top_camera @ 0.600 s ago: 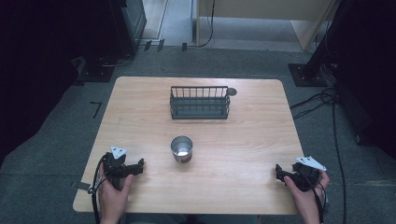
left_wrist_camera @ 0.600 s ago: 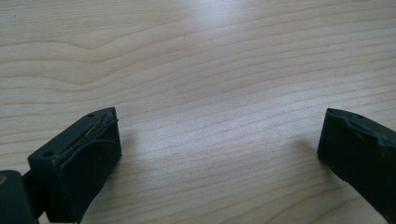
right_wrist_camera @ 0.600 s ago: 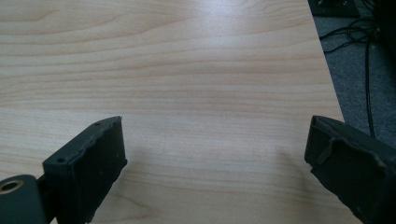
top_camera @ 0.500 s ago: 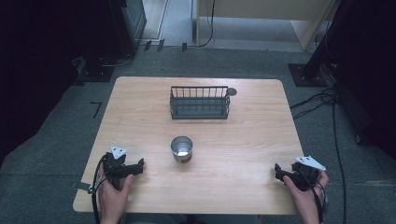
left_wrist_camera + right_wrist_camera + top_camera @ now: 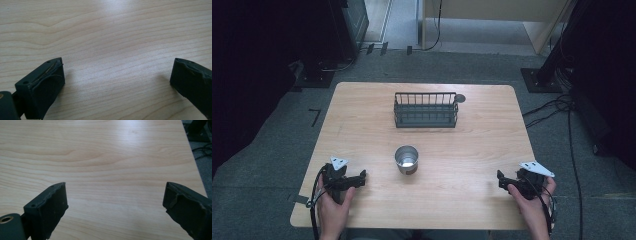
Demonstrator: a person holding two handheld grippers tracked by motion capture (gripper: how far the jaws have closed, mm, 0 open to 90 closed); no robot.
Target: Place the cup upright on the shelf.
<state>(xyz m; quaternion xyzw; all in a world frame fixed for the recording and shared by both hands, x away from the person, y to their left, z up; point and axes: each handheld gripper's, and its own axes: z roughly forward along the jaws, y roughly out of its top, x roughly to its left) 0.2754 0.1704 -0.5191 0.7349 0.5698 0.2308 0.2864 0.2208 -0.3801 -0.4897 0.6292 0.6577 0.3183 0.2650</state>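
We can't really make out what the small dark round thing (image 5: 460, 98) touching the wire basket's (image 5: 425, 110) far right corner is, way too tiny. Both forearms get cut off at the near edge, and dark gear at far left and right is lost in shadow.

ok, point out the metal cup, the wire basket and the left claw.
metal cup (image 5: 406, 159): high view, inside of its open top.
wire basket (image 5: 425, 123): high view, front wall.
left claw (image 5: 361, 177): high view, between its fingertips.
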